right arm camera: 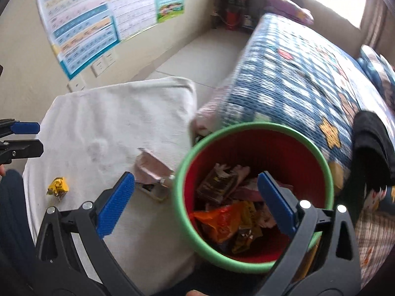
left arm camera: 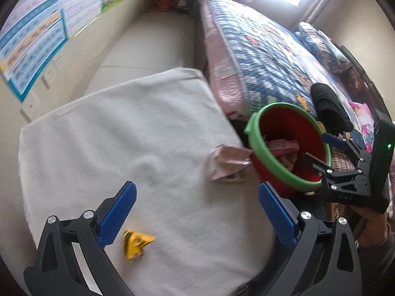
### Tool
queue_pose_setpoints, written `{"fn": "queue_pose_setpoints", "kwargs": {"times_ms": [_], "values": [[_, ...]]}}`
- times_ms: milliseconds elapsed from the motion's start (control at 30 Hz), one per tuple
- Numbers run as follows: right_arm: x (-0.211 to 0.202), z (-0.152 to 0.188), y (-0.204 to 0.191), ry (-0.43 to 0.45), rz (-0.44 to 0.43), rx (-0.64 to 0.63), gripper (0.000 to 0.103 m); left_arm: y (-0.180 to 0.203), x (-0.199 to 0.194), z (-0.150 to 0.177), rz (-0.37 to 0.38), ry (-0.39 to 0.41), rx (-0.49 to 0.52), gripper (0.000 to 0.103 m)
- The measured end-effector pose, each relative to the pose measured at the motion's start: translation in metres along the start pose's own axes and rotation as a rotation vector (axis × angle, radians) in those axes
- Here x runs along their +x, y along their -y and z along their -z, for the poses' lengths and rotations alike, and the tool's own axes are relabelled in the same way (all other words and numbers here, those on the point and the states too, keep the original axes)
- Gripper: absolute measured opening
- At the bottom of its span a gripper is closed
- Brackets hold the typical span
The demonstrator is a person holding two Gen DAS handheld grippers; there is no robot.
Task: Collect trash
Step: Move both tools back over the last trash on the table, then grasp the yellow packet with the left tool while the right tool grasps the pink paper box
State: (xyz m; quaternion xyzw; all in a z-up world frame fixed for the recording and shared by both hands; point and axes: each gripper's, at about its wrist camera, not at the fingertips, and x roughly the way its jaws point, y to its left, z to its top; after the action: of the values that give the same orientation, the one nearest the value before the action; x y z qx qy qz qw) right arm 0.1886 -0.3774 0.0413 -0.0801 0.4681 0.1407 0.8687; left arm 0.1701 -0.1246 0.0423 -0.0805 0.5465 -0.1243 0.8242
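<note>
Blue fingers of the left gripper stand fully released above the white-covered bench, holding and touching nothing. A yellow wrapper lies on the cloth just beside the left finger and appears to be the next pickup. A pink wrapper rests at the bench edge, touching the bin. The bin, red with a green rim, stands between bench and bed, probably so that trash travels only a short way. The right gripper hovers over the bin mouth with fingers spread wide and empty. Collected wrappers lie inside the bin. Two pieces remain on the bench, so the task is judged unfinished.
</note>
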Motion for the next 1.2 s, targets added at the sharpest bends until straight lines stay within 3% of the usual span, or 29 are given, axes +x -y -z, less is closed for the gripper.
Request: {"fn": "queue_pose_setpoints", "kwargs": {"times_ms": [333,567,867,1200], "values": [[0.030,0.001,-0.049,-0.062,-0.019,-0.194,0.098,-0.050,0.003,0.051,-0.071,-0.034,-0.070,0.095],[0.059,0.006,-0.066,-0.114,-0.010,-0.331,0.098,-0.072,0.024,0.090,-0.124,-0.103,-0.091,0.095],[0.094,-0.002,-0.077,-0.176,-0.018,-0.481,0.098,-0.083,0.046,0.110,-0.173,-0.167,-0.094,0.094],[0.127,0.004,-0.103,-0.281,-0.014,-0.715,0.098,-0.093,0.062,0.118,-0.171,-0.206,-0.133,0.094]]}}
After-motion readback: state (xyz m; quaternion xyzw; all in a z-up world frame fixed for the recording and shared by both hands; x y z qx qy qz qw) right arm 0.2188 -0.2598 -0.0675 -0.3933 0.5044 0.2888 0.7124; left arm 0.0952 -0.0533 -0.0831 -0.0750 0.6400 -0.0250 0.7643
